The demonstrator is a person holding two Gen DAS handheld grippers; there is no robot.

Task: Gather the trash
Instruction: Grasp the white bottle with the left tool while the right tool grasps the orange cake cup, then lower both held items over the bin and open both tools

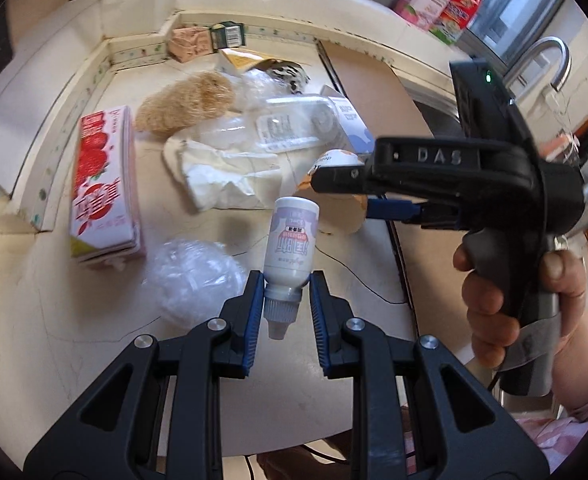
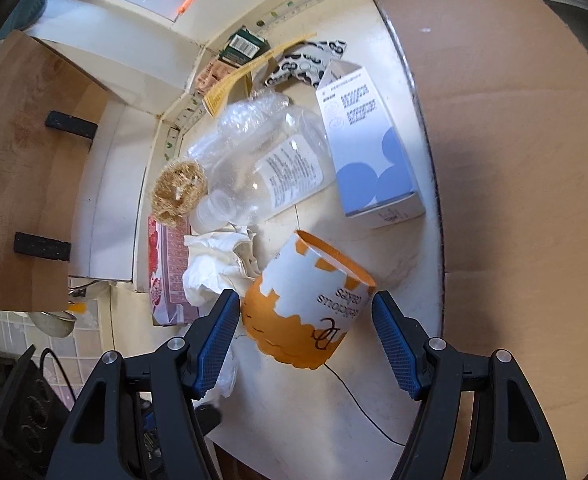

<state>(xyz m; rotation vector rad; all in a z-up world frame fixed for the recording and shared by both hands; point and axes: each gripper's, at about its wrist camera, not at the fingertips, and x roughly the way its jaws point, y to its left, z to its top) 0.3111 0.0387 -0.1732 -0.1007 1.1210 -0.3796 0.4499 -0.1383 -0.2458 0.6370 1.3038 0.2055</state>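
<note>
The left gripper (image 1: 285, 312) clamps its fingers on the neck of a small white bottle (image 1: 290, 244) with a lilac label, base toward 12 o'clock above the surface (image 1: 54, 360), while the right gripper (image 2: 305, 336) straddles, fingers open, a tilted orange-and-white cup (image 2: 305, 312).

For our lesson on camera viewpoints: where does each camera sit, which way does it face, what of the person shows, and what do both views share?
Left wrist: on the left tool, looking down its fingers at the small white plastic bottle it grips; the person's hand holds the right tool.
Right wrist: on the right tool, looking down at the orange-and-white paper cup between open pads; no body shows.
Shared: cup, crumpled white tissue.
</note>
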